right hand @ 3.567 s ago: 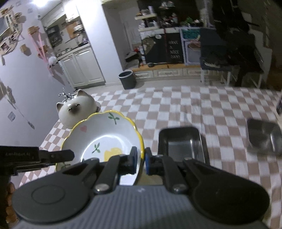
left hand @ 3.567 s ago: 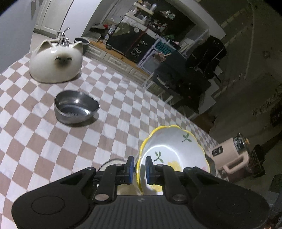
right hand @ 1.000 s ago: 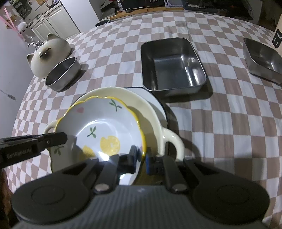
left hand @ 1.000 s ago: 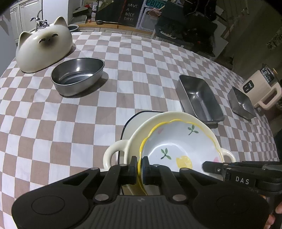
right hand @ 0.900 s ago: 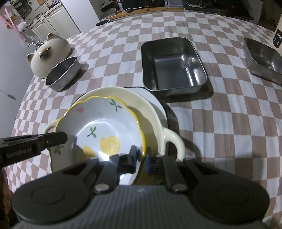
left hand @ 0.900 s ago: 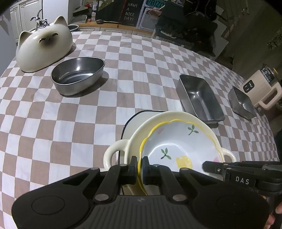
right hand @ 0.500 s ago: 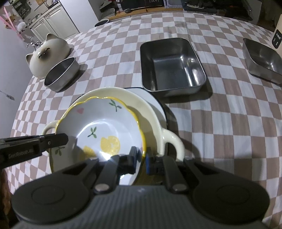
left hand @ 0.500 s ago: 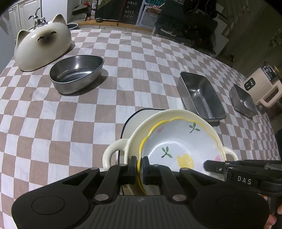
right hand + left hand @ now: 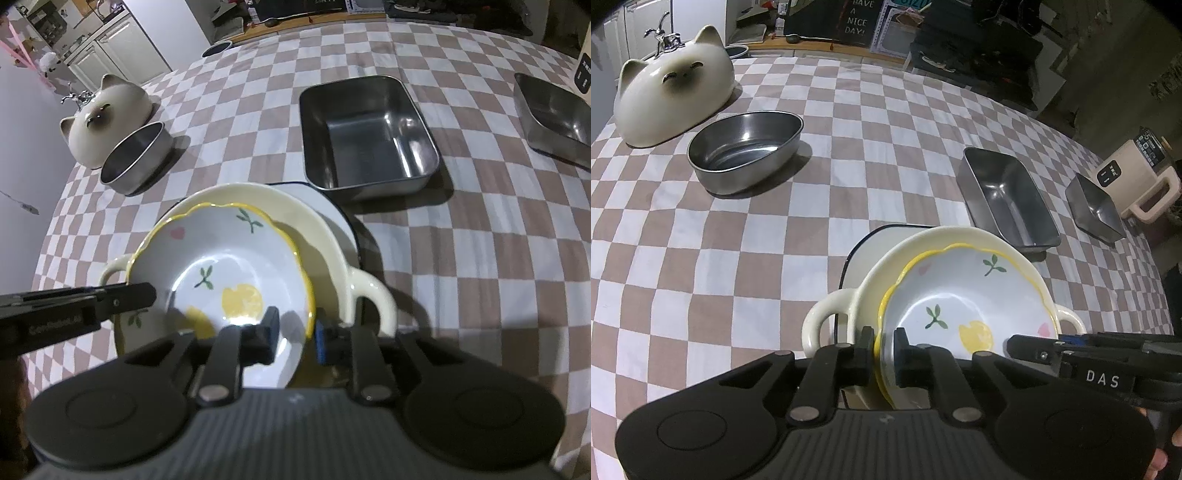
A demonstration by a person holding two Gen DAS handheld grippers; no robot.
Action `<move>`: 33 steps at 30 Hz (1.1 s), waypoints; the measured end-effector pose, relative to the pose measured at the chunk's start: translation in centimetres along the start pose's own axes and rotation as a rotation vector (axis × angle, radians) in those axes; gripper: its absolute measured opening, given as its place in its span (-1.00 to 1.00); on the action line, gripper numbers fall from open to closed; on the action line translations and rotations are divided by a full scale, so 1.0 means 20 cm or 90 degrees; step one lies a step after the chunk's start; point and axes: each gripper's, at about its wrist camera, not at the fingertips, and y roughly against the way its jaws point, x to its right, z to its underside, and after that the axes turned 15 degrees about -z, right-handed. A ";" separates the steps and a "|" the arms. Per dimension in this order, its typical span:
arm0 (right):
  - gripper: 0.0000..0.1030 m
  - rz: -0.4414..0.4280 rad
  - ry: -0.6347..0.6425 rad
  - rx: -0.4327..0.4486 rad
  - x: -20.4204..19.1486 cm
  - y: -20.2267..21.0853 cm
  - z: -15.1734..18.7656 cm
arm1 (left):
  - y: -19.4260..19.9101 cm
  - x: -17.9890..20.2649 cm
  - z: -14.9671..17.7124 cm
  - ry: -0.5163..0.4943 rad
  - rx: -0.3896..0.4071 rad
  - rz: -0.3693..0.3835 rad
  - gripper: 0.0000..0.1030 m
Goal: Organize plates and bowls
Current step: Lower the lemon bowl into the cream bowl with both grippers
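The floral bowl (image 9: 221,266) sits nested in the cream handled dish (image 9: 325,236), which stands on a dark-rimmed white plate (image 9: 864,243) on the checked counter (image 9: 738,251); the left gripper (image 9: 880,354) has its jaws pressed onto the bowl's yellow rim at the near left side; the right gripper (image 9: 293,332) straddles the rim on the opposite side, its jaws opening, the rim between them but seemingly no longer touched, though the near pad is partly hidden. Beyond the stack lie an oval steel bowl (image 9: 746,147) next to a cat-shaped pot (image 9: 672,99), a steel tray (image 9: 365,133) just behind the plate, and a second tray (image 9: 554,110) farther right; a beige appliance (image 9: 1137,177) stands off the counter's edge.
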 end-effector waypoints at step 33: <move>-0.33 -0.008 -0.025 0.004 0.01 0.04 0.01 | 0.04 -0.01 0.00 0.007 0.000 0.010 -0.77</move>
